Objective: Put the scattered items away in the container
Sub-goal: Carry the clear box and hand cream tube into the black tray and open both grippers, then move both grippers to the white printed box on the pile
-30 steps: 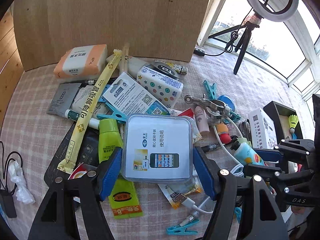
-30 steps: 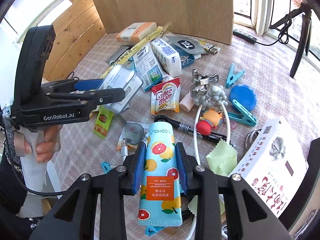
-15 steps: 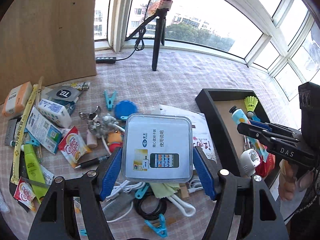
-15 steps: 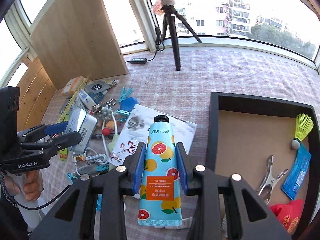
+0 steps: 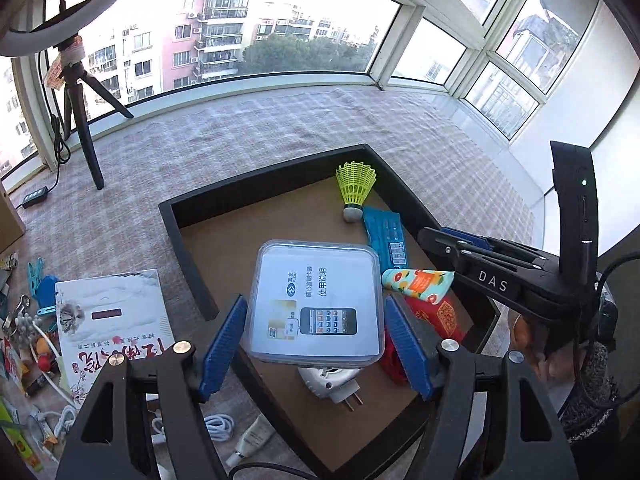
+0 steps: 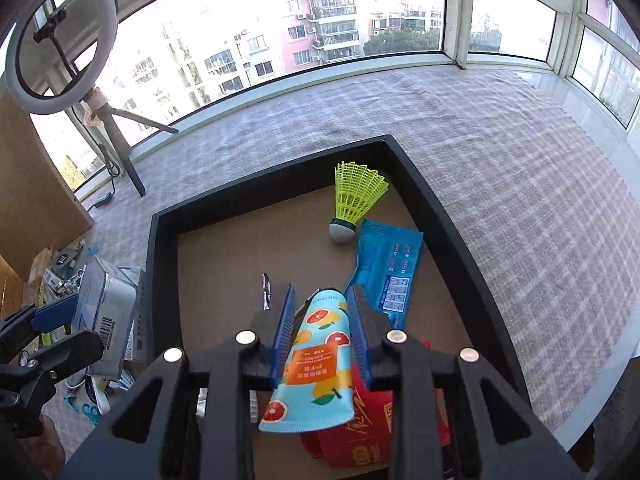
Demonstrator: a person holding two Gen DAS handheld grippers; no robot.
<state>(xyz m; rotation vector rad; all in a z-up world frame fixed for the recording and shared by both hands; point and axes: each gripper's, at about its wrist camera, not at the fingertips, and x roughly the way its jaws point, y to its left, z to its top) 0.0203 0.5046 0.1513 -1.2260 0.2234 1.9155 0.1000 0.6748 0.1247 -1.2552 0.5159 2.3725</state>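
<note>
My left gripper (image 5: 316,344) is shut on a clear plastic card-reader box (image 5: 316,300) and holds it above the near part of the black tray (image 5: 256,184). My right gripper (image 6: 320,332) is shut on a blue fruit-print cream tube (image 6: 316,360) and holds it over the tray (image 6: 276,182); the tube also shows in the left wrist view (image 5: 418,282). In the tray lie a yellow shuttlecock (image 6: 356,196), a blue packet (image 6: 390,272), a red packet (image 6: 352,440), metal pliers (image 6: 266,292) and a white plug (image 5: 332,384).
Left of the tray lie a white printed box (image 5: 110,328), blue clips (image 5: 40,286), white cables (image 5: 216,426) and other small items on the checked cloth. A ring light tripod (image 6: 116,144) stands at the back left. A wooden board (image 6: 36,184) stands at far left.
Both grippers have swung right from the scattered pile to over the tray, each keeping its item. The tube now tilts downward into the tray.
</note>
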